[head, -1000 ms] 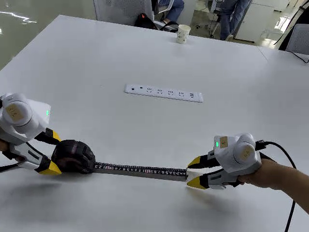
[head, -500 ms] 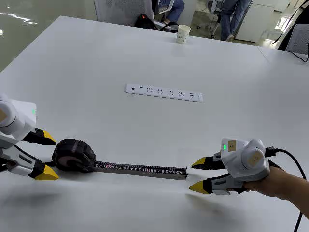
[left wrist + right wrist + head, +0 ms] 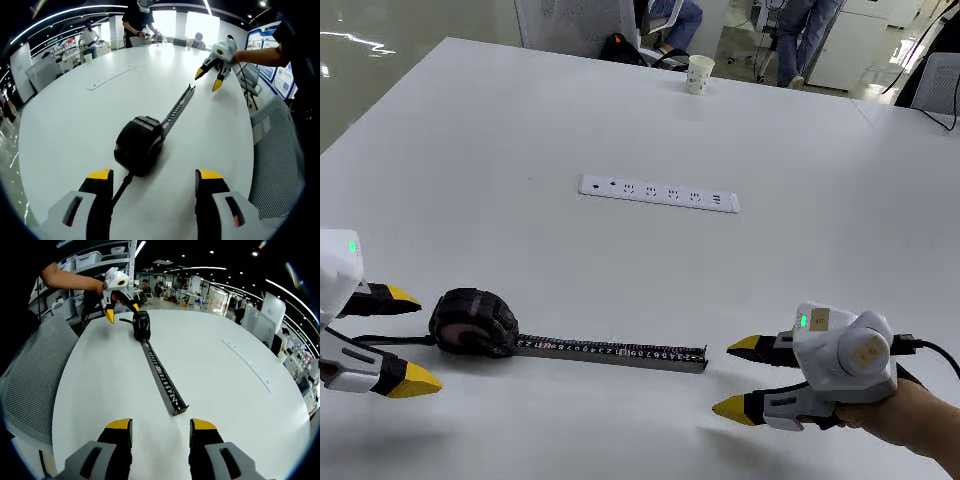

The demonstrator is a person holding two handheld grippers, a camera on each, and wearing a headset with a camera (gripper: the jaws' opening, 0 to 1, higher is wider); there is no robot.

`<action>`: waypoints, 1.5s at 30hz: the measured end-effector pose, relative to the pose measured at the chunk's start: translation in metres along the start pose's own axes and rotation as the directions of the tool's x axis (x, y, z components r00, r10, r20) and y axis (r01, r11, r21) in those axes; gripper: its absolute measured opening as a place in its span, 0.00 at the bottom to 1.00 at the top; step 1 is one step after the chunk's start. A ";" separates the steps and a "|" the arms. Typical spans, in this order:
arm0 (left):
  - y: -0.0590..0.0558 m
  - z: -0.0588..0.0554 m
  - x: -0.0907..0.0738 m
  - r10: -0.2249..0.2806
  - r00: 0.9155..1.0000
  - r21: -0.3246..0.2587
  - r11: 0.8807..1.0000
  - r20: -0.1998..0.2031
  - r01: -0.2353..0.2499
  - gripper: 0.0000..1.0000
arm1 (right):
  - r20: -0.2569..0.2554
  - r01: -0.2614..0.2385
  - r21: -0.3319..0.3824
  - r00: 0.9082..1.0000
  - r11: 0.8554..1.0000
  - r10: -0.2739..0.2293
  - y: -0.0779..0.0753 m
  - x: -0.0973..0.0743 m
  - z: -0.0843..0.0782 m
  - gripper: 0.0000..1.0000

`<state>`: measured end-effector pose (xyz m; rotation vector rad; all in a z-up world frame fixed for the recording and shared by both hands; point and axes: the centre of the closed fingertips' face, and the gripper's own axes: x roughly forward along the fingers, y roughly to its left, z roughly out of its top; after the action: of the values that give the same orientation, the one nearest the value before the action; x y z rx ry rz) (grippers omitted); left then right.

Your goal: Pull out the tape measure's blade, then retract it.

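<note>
The left gripper's [image 3: 408, 338] yellow-tipped jaws were spread wide and held nothing. Their tips sat just short of the tape measure's black case [image 3: 472, 322], one to each side of its rear, apart from it. A thin black cord [image 3: 121, 186] ran from the case back between these jaws. The right gripper [image 3: 740, 376] was likewise spread and empty, its tips near the hooked end [image 3: 704, 358] of the blade [image 3: 610, 351] but clear of it.

The tape measure lay on the near part of the white table [image 3: 620, 120]. Its blade was pulled out and lay flat on the surface with the printed numbers up. The long axis ran across the person, with the case at the left and the hook at the right, pointing toward the right gripper.

Bare tabletop lay all around the blade, in front, behind and past both ends. A white power strip [image 3: 658, 193] lay well beyond it at mid-table, roughly parallel to it. A paper cup [image 3: 699, 71] stood upright near the far edge; its inside was too small and distant to tell whether it held anything. In the right gripper view a grey mesh chair [image 3: 30, 370] stood against the table's edge. People stood beyond the far edge.
</note>
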<state>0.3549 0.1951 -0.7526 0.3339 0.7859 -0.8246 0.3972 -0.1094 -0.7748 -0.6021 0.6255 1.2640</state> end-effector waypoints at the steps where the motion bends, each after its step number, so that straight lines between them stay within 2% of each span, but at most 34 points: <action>1: -0.001 0.000 -0.001 0.010 1.000 -0.012 1.000 0.011 -0.010 0.65 | 0.003 0.016 0.017 1.000 1.000 -0.016 0.000 -0.001 0.000 0.44; 4: -0.006 0.001 -0.002 0.027 0.999 -0.037 0.999 0.039 -0.026 0.68 | 0.007 0.035 0.042 0.999 0.998 -0.036 0.003 -0.003 -0.001 0.51; 9: -0.009 0.002 -0.005 0.074 0.995 -0.064 0.996 0.073 -0.069 0.74 | 0.024 0.055 0.066 0.998 0.996 -0.057 0.011 -0.006 -0.001 0.55; 14: -0.017 0.004 -0.009 0.101 0.988 -0.116 0.989 0.118 -0.088 0.76 | 0.048 0.084 0.104 0.995 0.991 -0.090 0.016 -0.010 0.003 0.57; 18: -0.021 0.007 -0.012 0.149 0.976 -0.167 0.978 0.158 -0.122 0.77 | 0.065 0.100 0.126 0.992 0.987 -0.109 0.022 -0.012 0.006 0.58; 22: -0.026 0.009 -0.015 0.187 0.966 -0.189 0.970 0.177 -0.153 0.79 | 0.072 0.127 0.144 0.988 0.981 -0.139 0.025 -0.013 0.009 0.61; 25: -0.030 0.011 -0.017 0.222 0.955 -0.214 0.960 0.195 -0.180 0.82 | 0.089 0.142 0.168 0.983 0.975 -0.159 0.030 -0.014 0.014 0.64; 33: -0.036 0.010 -0.022 0.292 0.932 -0.296 0.929 0.213 -0.224 0.87 | 0.102 0.182 0.236 0.972 0.954 -0.211 0.038 -0.014 0.018 0.71; 37: -0.039 0.008 -0.022 0.314 0.925 -0.313 0.919 0.214 -0.239 0.89 | 0.110 0.197 0.277 0.966 0.940 -0.234 0.043 -0.015 0.019 0.75; 40: -0.040 0.008 -0.024 0.349 0.912 -0.336 0.904 0.215 -0.266 0.91 | 0.110 0.214 0.301 0.960 0.929 -0.256 0.048 -0.015 0.020 0.77; 43: -0.043 0.008 -0.023 0.358 0.908 -0.352 0.896 0.216 -0.269 0.92 | 0.120 0.229 0.321 0.953 0.919 -0.279 0.051 -0.015 0.025 0.80; 45: -0.047 0.008 -0.021 0.349 0.912 -0.362 0.896 0.218 -0.256 0.93 | 0.125 0.234 0.334 0.949 0.913 -0.288 0.053 -0.015 0.027 0.82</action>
<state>0.3141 0.1718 -0.7306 0.0378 0.5722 -0.4193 0.3451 -0.0894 -0.7487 -0.2940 0.5666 0.9260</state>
